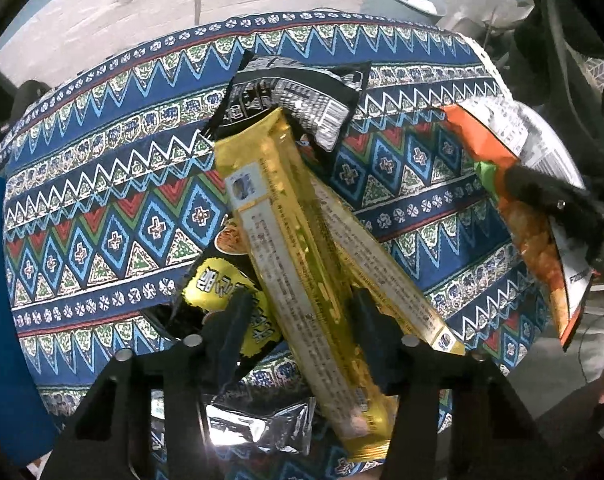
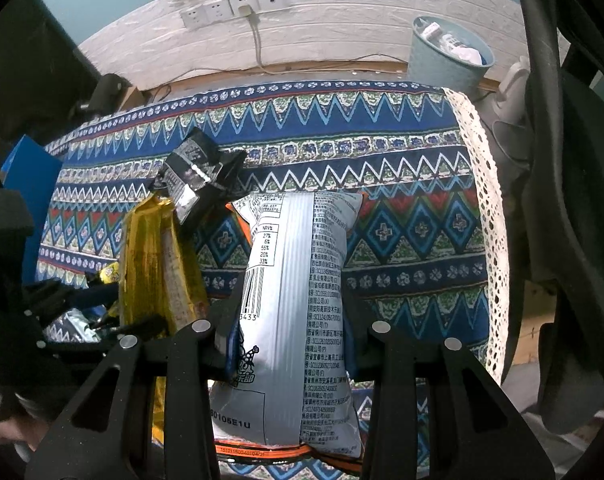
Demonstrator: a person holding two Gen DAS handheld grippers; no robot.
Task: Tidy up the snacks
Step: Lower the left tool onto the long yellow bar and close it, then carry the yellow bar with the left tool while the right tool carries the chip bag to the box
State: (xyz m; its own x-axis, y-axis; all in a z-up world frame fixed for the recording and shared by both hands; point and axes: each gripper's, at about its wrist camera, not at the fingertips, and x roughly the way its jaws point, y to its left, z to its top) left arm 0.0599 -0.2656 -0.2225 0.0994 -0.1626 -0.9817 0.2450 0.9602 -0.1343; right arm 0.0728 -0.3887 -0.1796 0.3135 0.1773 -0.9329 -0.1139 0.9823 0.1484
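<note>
Left gripper (image 1: 297, 320) points steeply down over the table; its black fingers (image 1: 233, 320) sit narrowed on either side of a long gold foil snack pack (image 1: 289, 240) and appear to press its sides. The pack runs lengthwise between the jaws, from the bottom edge of the left wrist view up toward the table centre. A second, similar gold pack (image 1: 386, 268) lies under it, angled right.

Right gripper (image 2: 293, 320) is closed on a silver-backed snack bag with orange edges (image 2: 297, 300), pinched at mid-height, printed back panel facing the camera. In the left wrist view the same bag (image 1: 518, 184) sits at the far right with a black finger (image 1: 542, 192) across it.

Surroundings:
- Table under a blue patterned cloth with zigzag and diamond bands (image 1: 121, 208), white lace trim on the right edge (image 2: 486, 200).
- Black snack bag with yellow lettering (image 1: 217, 288) partly beneath the gold pack, touching the left finger.
- Black and silver bag (image 1: 302, 96) beyond the gold pack's far end, overlapped by it.
- Crumpled silver foil wrapper (image 1: 257, 428) below the left gripper.
- Blue box (image 1: 5, 300) at the left edge.
- Beyond the table: white brick-textured wall with sockets (image 2: 229, 10), pale blue bin (image 2: 446, 56) holding litter.

The gold pack stands just left of the right gripper's bag, near but apart.
</note>
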